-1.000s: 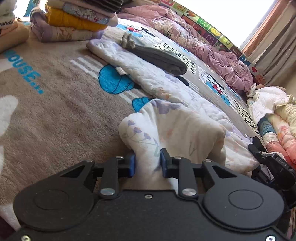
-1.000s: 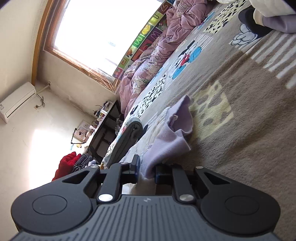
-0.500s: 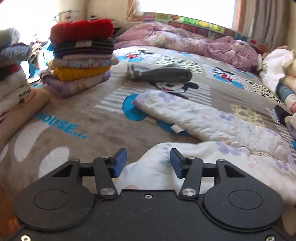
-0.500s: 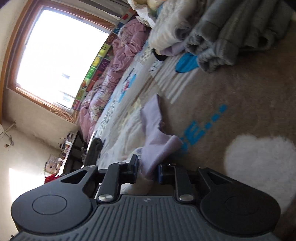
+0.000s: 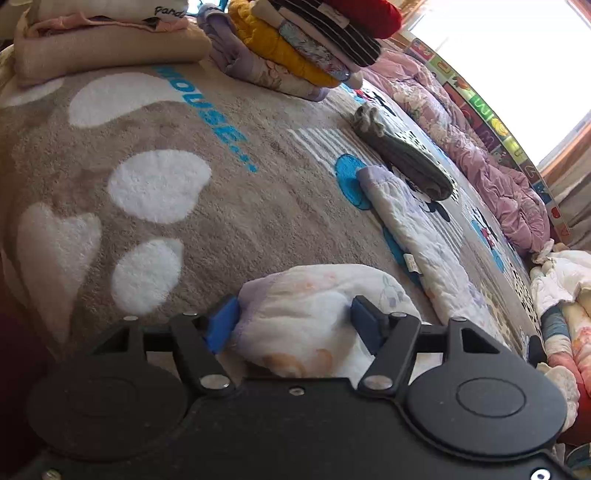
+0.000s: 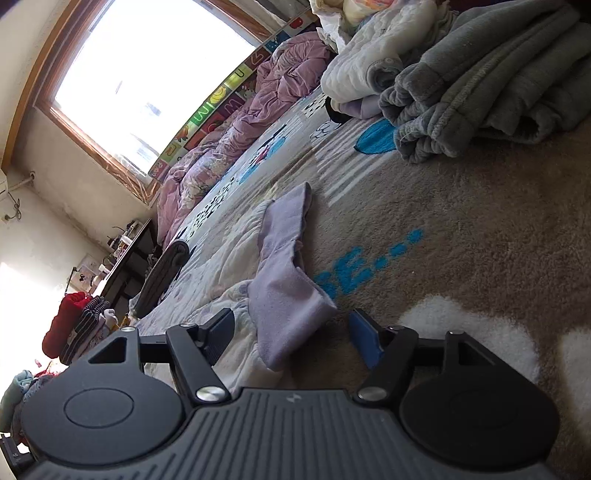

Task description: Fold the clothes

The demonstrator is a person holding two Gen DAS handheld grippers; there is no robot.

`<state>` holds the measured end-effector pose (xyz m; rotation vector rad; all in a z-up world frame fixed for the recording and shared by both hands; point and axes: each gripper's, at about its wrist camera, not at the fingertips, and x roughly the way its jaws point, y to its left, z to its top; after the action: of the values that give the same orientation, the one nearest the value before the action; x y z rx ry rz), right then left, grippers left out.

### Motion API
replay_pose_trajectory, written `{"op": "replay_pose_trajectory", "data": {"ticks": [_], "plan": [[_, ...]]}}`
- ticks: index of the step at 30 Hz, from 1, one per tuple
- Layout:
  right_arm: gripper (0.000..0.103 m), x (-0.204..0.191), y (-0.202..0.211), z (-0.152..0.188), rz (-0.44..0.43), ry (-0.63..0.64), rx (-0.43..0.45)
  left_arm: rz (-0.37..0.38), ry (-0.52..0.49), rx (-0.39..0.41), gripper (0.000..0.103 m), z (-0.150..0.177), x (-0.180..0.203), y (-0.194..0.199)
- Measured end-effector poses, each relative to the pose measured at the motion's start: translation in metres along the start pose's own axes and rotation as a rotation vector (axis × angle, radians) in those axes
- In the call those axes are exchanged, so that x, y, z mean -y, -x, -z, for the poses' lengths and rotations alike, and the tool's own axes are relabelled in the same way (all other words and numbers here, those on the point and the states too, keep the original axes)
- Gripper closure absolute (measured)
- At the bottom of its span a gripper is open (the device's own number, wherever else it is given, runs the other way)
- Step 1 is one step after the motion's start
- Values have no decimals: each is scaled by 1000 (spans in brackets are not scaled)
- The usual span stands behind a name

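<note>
Left gripper (image 5: 293, 323): jaws spread, floral garment (image 5: 306, 314) bunched between them at lower centre. Right gripper (image 6: 291, 332): jaws spread, garment's lilac edge (image 6: 284, 295) between, unclamped, on the blanket (image 6: 461, 229).

Home bedroom: plush blanket (image 5: 229, 206), folded clothes stacks (image 5: 295, 48), window (image 6: 147, 74).

Blue "MOUSE..." – on blanket (image 5: 229, 206); "Panda" – on folded garment (image 5: 110, 11).
</note>
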<state>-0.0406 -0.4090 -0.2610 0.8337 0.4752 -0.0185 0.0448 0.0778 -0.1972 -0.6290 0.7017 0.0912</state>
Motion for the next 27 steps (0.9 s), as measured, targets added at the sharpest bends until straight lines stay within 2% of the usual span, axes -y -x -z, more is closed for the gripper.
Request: {"op": "replay_pose_trajectory", "data": {"ticks": [2, 3, 5, 7, 10, 12, 15, 16, 19, 21, 22, 23, 24, 25, 27], "plan": [[39, -5, -4, 2, 13, 42, 1, 6, -202, 140, 81, -2, 27, 24], [42, -8, -4, 4, 30, 71, 1, 9, -360, 264, 81, 1, 48, 43], [42, -11, -5, 7, 44, 101, 6, 53, -540, 417, 70, 6, 73, 69], [43, -14, -4, 10, 58, 130, 11, -5, -497, 410, 37, 2, 67, 67], [43, -13, -3, 11, 59, 140, 15, -116, -386, 358, 36, -6, 49, 57], [44, -12, -2, 10, 54, 129, 17, -131, -259, 284, 36, -13, 26, 47], [44, -12, -1, 11, 53, 127, 21, -93, -21, 157, 36, -17, -9, 33], [44, -12, -1, 11, 53, 125, 22, -104, 35, 121, 35, -15, -16, 27], [44, -11, -1, 10, 50, 114, 23, -150, 100, 61, 35, -7, -29, 13], [44, -12, -1, 11, 53, 116, 24, -146, 76, 61, 35, 0, -30, 5], [44, -13, -1, 11, 54, 118, 24, -132, 32, 68, 39, 1, -26, 3], [44, -13, -1, 11, 55, 121, 24, -98, -2, 68, 52, 0, -23, 2], [43, -14, -1, 12, 51, 124, 19, -62, -33, 67, 80, -1, -19, 2], [43, -14, -1, 12, 47, 128, 15, -28, -43, 82, 82, -3, -17, 4], [57, -16, -1, 13, 64, 149, 7, -25, -86, 154, 82, -8, -10, 14]]}}
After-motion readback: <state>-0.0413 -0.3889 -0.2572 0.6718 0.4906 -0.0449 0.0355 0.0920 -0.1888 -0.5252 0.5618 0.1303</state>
